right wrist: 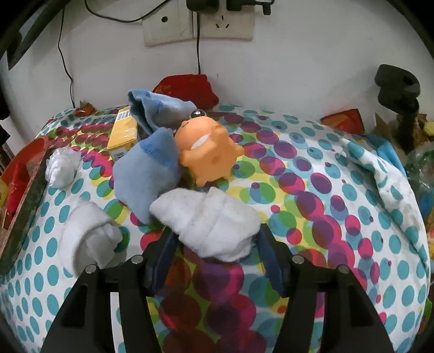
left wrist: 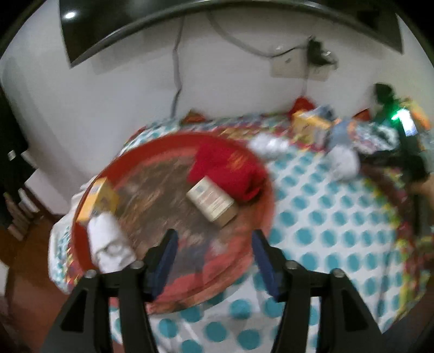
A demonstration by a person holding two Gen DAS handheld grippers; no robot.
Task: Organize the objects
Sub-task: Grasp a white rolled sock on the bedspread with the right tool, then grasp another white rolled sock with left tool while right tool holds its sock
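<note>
In the blurred left wrist view, a round red tray [left wrist: 162, 144] holds a yellow box [left wrist: 99, 199], a white sock [left wrist: 108, 244], a beige box [left wrist: 213, 201] and a red cloth [left wrist: 227, 168]. My left gripper [left wrist: 214, 235] hangs open over the tray's near part with nothing between its fingers. In the right wrist view, a folded white sock [right wrist: 211, 217] lies on the dotted cloth between the tips of my right gripper [right wrist: 215, 230], whose jaws stand open around it. Behind it are two blue socks [right wrist: 146, 176], an orange rubber toy [right wrist: 208, 152] and a yellow box [right wrist: 123, 130].
A rolled white sock [right wrist: 89, 233] and a crumpled white item [right wrist: 61, 165] lie left of the pile, beside the tray's edge [right wrist: 24, 190]. A red pouch [right wrist: 190, 89] sits by the wall under sockets [right wrist: 198, 24] with cables. Clutter and a black object [right wrist: 396, 89] stand at the right.
</note>
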